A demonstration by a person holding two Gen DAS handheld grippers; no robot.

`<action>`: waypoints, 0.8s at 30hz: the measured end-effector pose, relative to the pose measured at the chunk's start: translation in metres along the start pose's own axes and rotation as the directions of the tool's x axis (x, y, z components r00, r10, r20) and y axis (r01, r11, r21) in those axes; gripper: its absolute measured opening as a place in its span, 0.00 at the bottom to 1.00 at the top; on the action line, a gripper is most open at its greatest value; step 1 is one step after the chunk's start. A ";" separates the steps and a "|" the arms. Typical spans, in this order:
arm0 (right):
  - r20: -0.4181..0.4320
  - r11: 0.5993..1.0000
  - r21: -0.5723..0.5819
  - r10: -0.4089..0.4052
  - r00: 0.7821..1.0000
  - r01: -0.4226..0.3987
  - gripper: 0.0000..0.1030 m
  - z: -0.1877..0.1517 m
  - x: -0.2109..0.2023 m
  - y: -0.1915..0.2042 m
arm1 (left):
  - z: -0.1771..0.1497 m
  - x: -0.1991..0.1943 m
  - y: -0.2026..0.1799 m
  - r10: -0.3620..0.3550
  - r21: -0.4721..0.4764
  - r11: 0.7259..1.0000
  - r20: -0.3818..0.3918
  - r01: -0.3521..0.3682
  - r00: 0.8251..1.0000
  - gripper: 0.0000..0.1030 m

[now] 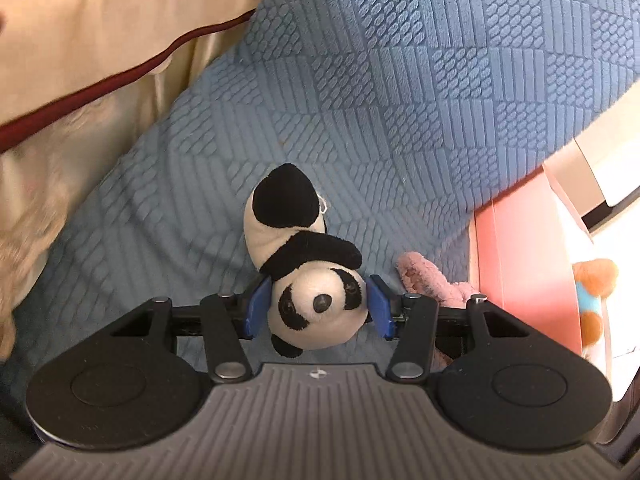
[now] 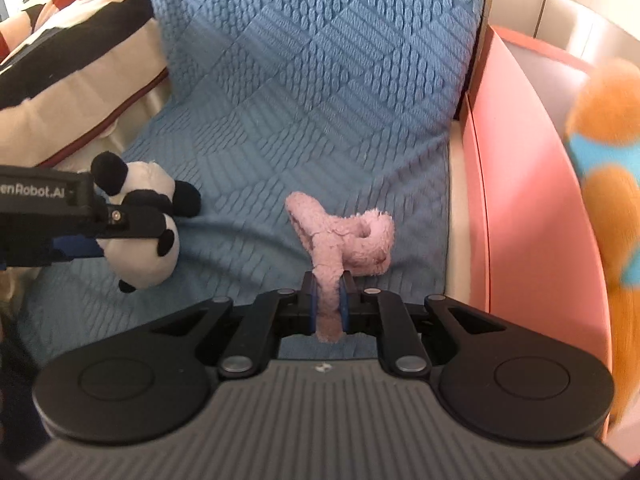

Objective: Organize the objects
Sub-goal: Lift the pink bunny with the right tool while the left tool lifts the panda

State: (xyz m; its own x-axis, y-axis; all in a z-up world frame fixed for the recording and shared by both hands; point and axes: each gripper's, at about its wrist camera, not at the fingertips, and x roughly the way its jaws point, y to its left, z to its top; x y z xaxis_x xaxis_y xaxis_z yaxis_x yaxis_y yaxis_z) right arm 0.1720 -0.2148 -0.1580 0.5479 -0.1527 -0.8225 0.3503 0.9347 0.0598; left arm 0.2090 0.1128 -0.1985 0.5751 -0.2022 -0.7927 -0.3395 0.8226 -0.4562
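Observation:
My left gripper (image 1: pixel 318 307) is shut on the head of a black and white panda plush (image 1: pixel 298 256), its body pointing away over the blue quilted seat cover (image 1: pixel 380 92). From the right wrist view the panda (image 2: pixel 142 220) hangs in the left gripper (image 2: pixel 100 236) at the left. My right gripper (image 2: pixel 330 304) is shut on a limb of a pink fuzzy plush (image 2: pixel 344 240), the rest of which lies on the blue cover. The pink plush (image 1: pixel 428 280) also shows at the right of the left wrist view.
A pink bin (image 2: pixel 532 208) stands to the right of the seat, with an orange and blue plush (image 2: pixel 608 184) at it, also seen in the left wrist view (image 1: pixel 592 300). A beige cushion with dark red piping (image 1: pixel 100 40) and a striped cushion (image 2: pixel 60 48) lie at the left.

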 end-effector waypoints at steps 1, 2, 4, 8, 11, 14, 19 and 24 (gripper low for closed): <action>-0.009 1.000 0.005 0.005 1.000 -0.005 0.13 -0.005 -0.004 0.000 | -0.003 -0.003 0.000 0.004 -0.001 1.000 -0.004 -0.004 1.000 0.56; -0.018 1.000 0.009 0.008 1.000 -0.008 0.14 -0.011 -0.005 0.003 | -0.006 -0.006 0.001 0.006 -0.003 1.000 -0.008 -0.006 1.000 0.56; -0.035 1.000 0.020 0.023 0.999 -0.023 0.14 -0.022 -0.005 0.007 | -0.010 -0.011 0.002 0.008 -0.005 1.000 -0.016 -0.008 1.000 0.57; -0.052 0.998 0.036 0.057 0.997 -0.055 0.17 -0.031 -0.005 0.011 | -0.013 -0.008 0.006 0.018 -0.002 1.000 -0.044 -0.018 0.999 0.58; -0.036 0.999 0.016 0.047 0.998 -0.047 0.34 -0.031 -0.007 0.015 | -0.010 -0.006 0.007 0.003 -0.014 1.000 -0.040 -0.004 0.999 0.67; 0.002 0.999 0.010 0.039 0.999 -0.039 0.61 -0.028 -0.010 0.013 | -0.006 -0.003 0.011 -0.009 -0.046 0.999 -0.040 0.007 0.999 0.70; 0.035 1.000 -0.006 -0.010 0.999 0.011 0.62 -0.019 -0.005 0.011 | -0.002 0.002 0.012 -0.007 -0.067 0.998 -0.042 0.004 0.999 0.70; -0.002 0.999 0.023 -0.031 1.000 0.031 0.62 -0.014 0.016 0.006 | -0.001 0.008 0.014 0.016 -0.075 0.997 -0.054 -0.020 0.998 0.70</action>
State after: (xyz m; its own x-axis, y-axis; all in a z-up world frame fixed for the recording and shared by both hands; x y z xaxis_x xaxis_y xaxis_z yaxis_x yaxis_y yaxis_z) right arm 0.1717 -0.2073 -0.1788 0.5352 -0.1808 -0.8252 0.3845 0.9219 0.0474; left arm 0.2078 0.1221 -0.2116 0.5286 -0.2173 -0.8206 -0.4061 0.7841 -0.4692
